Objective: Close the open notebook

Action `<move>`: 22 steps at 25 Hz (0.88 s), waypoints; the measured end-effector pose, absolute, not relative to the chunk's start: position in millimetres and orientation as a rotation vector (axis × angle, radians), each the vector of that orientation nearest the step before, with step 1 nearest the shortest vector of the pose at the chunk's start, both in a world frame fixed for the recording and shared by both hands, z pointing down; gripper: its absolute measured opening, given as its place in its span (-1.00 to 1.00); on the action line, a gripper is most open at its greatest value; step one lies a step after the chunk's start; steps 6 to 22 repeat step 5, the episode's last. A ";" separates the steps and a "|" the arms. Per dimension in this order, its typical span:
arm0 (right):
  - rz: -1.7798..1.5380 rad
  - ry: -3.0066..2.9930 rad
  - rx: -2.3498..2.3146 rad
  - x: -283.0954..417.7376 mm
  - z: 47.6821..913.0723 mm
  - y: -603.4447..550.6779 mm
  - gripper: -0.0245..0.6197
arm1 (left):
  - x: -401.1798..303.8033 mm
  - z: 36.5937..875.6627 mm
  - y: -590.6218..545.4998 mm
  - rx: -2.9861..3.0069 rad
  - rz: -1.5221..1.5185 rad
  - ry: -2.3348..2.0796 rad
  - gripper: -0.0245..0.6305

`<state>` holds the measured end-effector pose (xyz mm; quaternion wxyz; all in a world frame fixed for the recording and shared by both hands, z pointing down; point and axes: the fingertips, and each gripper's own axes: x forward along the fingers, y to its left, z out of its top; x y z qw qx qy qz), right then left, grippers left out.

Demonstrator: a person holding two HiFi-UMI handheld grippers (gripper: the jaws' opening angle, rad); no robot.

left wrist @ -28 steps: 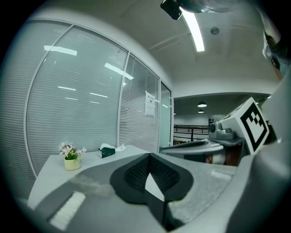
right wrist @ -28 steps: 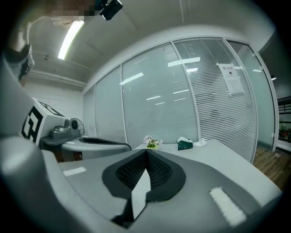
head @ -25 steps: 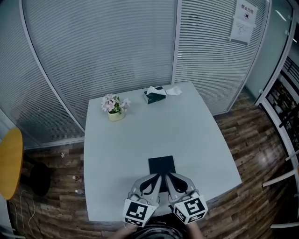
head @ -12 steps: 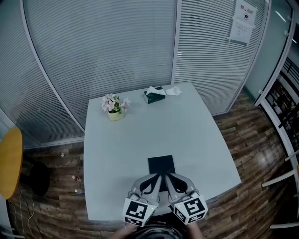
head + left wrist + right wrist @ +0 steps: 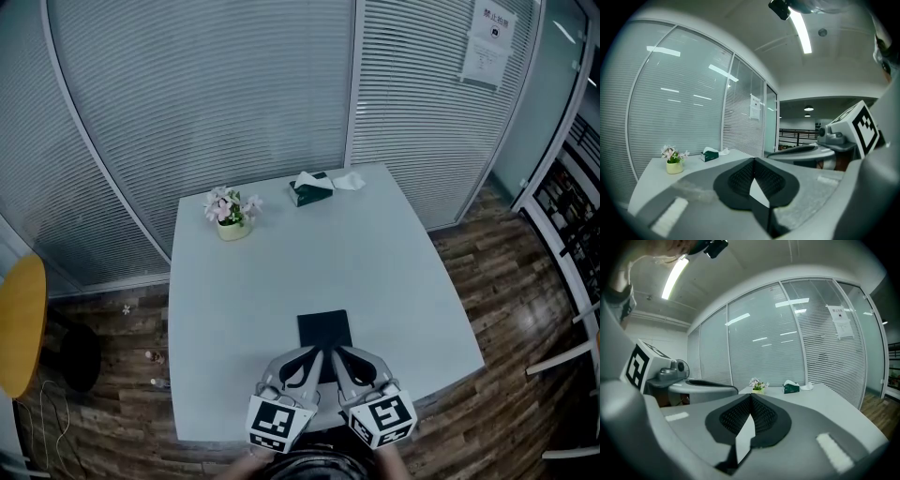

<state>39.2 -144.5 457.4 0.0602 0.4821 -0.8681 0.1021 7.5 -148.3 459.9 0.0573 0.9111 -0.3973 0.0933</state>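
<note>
Both grippers are sitting side by side at the near edge of the pale table (image 5: 272, 291). The left gripper (image 5: 753, 160) is showing its jaws fully together, tips meeting, nothing between them. The right gripper (image 5: 750, 396) is doing the same and is also empty. The dark notebook (image 5: 324, 328) is lying flat just beyond the tips, showing only a dark face. In the head view the tips are overlapping its near edge, and contact is unclear. A flower pot (image 5: 232, 223) and a tissue box (image 5: 310, 189) are sitting at the far side, well apart from it.
</note>
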 end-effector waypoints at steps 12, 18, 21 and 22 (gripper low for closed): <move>0.309 -2.629 1.455 39.8 458.0 -143.4 -0.92 | 8.6 461.3 -147.1 2.763 0.285 -1.198 -0.92; 0.309 -2.629 1.455 39.8 458.0 -143.4 -0.92 | 8.6 461.3 -147.1 2.763 0.285 -1.198 -0.92; 0.309 -2.629 1.455 39.8 458.0 -143.4 -0.92 | 8.6 461.3 -147.1 2.763 0.285 -1.198 -0.92; 0.309 -2.629 1.455 39.8 458.0 -143.4 -0.92 | 8.6 461.3 -147.1 2.763 0.285 -1.198 -0.92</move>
